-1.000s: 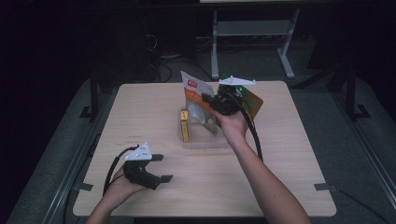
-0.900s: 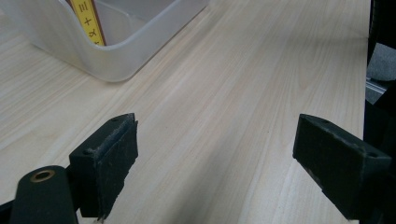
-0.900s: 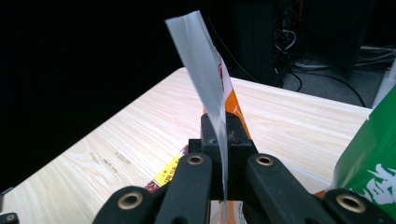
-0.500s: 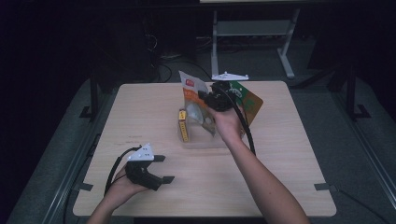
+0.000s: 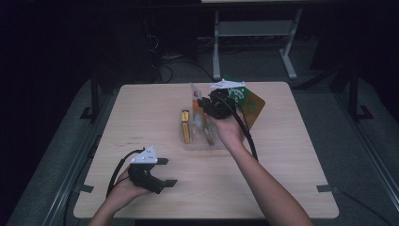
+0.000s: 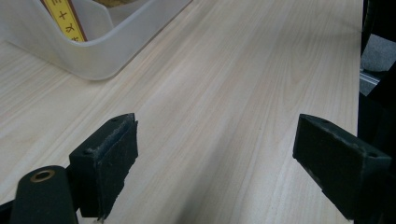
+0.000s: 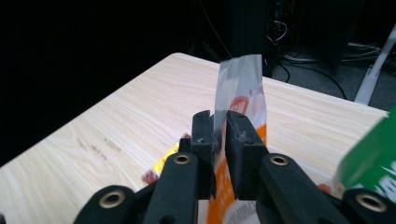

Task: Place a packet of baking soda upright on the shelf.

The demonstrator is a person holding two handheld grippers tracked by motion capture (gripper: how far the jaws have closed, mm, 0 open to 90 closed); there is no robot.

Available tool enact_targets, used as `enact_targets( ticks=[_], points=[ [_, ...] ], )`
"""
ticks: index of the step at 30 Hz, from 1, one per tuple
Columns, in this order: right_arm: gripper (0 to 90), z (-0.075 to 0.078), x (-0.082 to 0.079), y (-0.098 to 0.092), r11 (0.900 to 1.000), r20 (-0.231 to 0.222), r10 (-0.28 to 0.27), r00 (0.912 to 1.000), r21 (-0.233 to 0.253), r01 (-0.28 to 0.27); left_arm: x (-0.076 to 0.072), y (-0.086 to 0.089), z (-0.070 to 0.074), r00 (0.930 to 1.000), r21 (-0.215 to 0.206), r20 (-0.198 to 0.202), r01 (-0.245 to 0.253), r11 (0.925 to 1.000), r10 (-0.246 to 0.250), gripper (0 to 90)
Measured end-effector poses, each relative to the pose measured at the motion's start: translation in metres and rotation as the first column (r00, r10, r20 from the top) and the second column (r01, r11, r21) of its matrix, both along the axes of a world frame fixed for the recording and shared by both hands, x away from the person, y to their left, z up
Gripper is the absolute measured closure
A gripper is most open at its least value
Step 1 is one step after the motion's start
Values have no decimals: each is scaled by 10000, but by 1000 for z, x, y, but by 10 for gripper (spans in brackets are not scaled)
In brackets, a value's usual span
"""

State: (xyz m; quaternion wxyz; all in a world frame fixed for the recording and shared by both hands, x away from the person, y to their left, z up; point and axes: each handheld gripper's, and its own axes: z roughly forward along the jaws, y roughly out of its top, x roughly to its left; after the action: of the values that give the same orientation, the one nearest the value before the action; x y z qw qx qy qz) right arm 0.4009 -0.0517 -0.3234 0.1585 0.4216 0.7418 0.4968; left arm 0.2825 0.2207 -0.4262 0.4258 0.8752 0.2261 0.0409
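Your left gripper [image 5: 162, 172] is resting near the front-left corner of the pale wooden table [image 5: 291, 155], its jaws standing wide apart with nothing between them [image 6: 215, 163], well clear of the work. Moving right, the clear, shallow plastic tray [image 5: 186, 142] is sitting toward the middle of the table's far half, with a narrow yellow packet [image 5: 186, 126] lying along its left side. Your right gripper [image 5: 203, 104] is hovering over that tray, and its jaws are clamping the orange-and-clear plastic snack pouch [image 7: 240, 100] just below its transparent top seal, so the pouch is hanging upright above the tray. A green and brown packet [image 5: 247, 101] is lying just beyond your right hand [image 5: 228, 129], toward the table's far-right side. The pouch is looking light, thin and floppy, and its glossy film is probably slippery, so you are likely gripping the best spot: the flat sealed strip, where the film is doubled. Pinching lower would risk crushing the contents, and swinging it quickly could let it slide out.
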Motion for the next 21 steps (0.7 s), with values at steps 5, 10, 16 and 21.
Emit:
enact_targets(
  ticks=[5,10,16,21],
  points=[
    [726,-2,-9,-9,9982,182,325,9993,-507,-315,-1,-2,0,10000,64,23,83,9999,-84,136],
    [656,-11,-17,-16,9902,-145,490,9987,-1301,-505,-1,-4,-1,9999,11,-97,43,10000,-43,135],
    [443,-33,-7,-12,9865,-971,494,9940,-1506,-638,-1,-5,-2,9999,92,-69,131,9999,-130,135],
    [501,-46,5,-3,9829,-1303,268,9911,-1773,-499,-1,-5,-2,9999,70,-70,116,9999,-116,135]
  ],
)
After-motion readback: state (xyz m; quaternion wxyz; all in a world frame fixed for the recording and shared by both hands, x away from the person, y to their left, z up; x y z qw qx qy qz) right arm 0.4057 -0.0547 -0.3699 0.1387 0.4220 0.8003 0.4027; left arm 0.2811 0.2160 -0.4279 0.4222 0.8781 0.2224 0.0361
